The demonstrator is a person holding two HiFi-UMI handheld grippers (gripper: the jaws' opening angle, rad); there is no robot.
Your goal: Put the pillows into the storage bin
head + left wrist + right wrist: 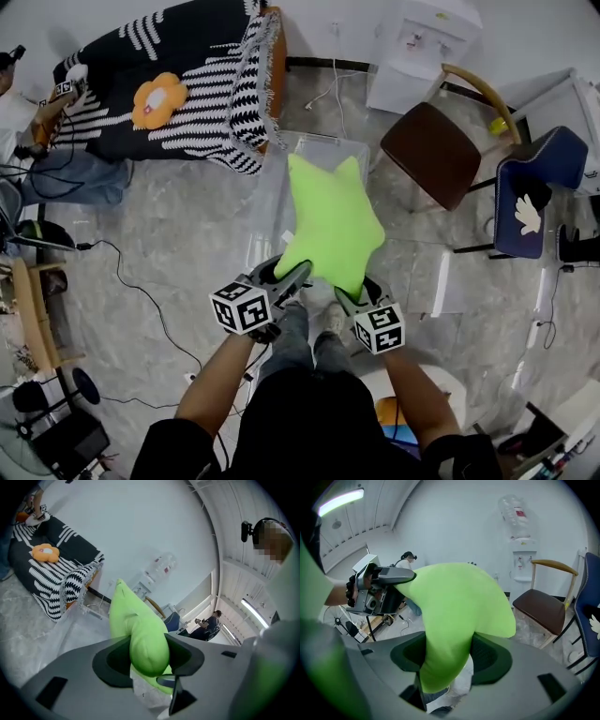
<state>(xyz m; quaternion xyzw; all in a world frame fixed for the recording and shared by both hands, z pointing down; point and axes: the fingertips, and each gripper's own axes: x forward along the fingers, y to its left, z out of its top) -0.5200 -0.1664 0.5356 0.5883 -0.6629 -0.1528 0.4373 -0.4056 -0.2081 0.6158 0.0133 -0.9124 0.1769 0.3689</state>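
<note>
The person is holding a green star pillow (333,225) with both tools, straight ahead at 12 o'clock in the head view. The left tool (149,656) is gripping the star's arm at 7 o'clock, its jaws pressing into the soft fabric from both sides. The right tool (449,656) is gripping the arm at 5 o'clock in the same way, the stuffing bulging out past its jaws. The pillow is hanging over the open top of the clear storage bin (326,142), which is standing on the grey floor (178,253); whether the pillow is touching the bin cannot be told. At 10 o'clock an orange flower pillow (157,99) is lying on the striped blanket (202,131) covering the sofa (274,56). A brown chair (431,150) is standing at 2 o'clock.
</note>
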